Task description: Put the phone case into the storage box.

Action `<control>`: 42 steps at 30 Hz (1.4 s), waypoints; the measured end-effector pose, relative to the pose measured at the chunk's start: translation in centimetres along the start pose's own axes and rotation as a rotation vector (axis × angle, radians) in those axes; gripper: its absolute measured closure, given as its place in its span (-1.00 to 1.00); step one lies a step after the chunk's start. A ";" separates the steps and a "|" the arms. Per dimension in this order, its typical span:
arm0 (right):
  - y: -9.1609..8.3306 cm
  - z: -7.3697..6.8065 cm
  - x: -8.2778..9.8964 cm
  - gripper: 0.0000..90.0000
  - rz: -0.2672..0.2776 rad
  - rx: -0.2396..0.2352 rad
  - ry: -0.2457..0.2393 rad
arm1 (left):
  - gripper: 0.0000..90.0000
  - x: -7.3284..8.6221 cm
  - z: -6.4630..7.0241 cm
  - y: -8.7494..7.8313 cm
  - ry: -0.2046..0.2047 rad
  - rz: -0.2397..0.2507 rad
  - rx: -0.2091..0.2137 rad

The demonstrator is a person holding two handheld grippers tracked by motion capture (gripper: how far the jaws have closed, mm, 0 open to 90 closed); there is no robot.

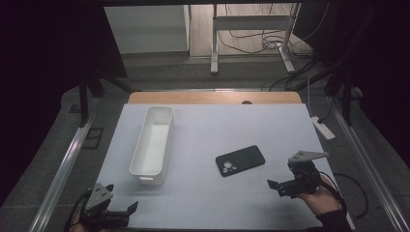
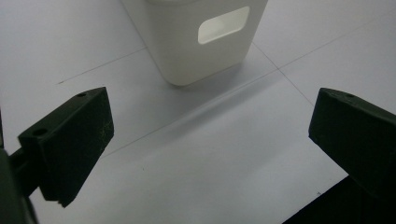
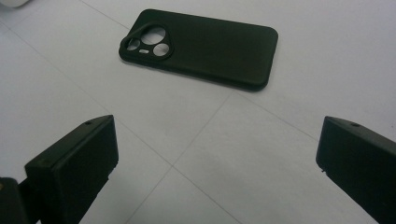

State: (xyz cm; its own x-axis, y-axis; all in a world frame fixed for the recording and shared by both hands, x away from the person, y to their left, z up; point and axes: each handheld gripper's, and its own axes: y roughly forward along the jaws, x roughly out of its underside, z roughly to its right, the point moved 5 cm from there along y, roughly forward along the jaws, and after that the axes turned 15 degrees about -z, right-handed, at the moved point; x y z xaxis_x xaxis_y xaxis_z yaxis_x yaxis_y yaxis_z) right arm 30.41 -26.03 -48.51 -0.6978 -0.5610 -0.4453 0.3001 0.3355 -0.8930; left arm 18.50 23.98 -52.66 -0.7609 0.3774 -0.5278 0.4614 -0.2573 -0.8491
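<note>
Black phone case [image 3: 201, 46], camera cutouts up

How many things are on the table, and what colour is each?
White: 1, the bin
Black: 1, the phone case
Total: 2

Through the left gripper view I see my left gripper [image 2: 210, 140] with its two black jaws spread wide, one at the lower left and one at the right edge, nothing between them but the pale desk [image 2: 224, 163]. Ahead, near the top of the view, stands the short end of a white plastic bin [image 2: 187, 51] with an oblong handle cutout [image 2: 223, 24], resting on the desk, well apart from both jaws. Thin seam lines cross the desk surface below it.
</note>
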 end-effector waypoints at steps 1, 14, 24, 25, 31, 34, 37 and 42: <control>0.0 0.0 -0.1 -1.00 -0.001 0.001 0.000 | -0.99 0.0 0.0 0.0 0.004 -0.002 -0.003; 1.0 -0.2 -1.7 -1.00 -0.021 -0.017 0.013 | -1.00 0.0 -0.1 0.0 -0.010 -0.001 0.007; 1.5 -0.6 -3.1 -1.00 -0.029 -0.025 -0.001 | -1.00 0.0 -0.2 0.0 -0.013 -0.001 0.014; 1.6 -0.5 -3.2 -1.00 -0.029 -0.024 -0.003 | -1.00 0.0 -0.1 0.0 -0.013 -0.001 0.015; 2.0 -0.6 -3.7 -1.00 -0.039 -0.022 -0.010 | -1.00 0.0 -0.2 0.1 -0.011 -0.003 0.014; 2.2 -0.5 -4.1 -1.00 -0.046 -0.014 -0.014 | -1.00 0.0 -0.2 0.1 -0.011 -0.003 0.015; 2.5 -0.5 -4.4 -1.00 -0.052 -0.010 -0.017 | -1.00 0.0 -0.2 0.1 -0.011 -0.002 0.015; 2.8 -0.3 -4.9 -1.00 -0.068 0.000 -0.027 | -1.00 0.0 -0.1 0.1 -0.009 -0.003 0.016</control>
State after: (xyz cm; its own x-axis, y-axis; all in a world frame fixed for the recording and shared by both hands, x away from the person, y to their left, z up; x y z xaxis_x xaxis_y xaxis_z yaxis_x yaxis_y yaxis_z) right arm 34.50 -22.14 -48.85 -0.6990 -0.6024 -0.3853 0.2527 0.2959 -0.9212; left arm 18.56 24.10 -52.73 -0.7661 0.3703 -0.5254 0.4522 -0.2703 -0.8499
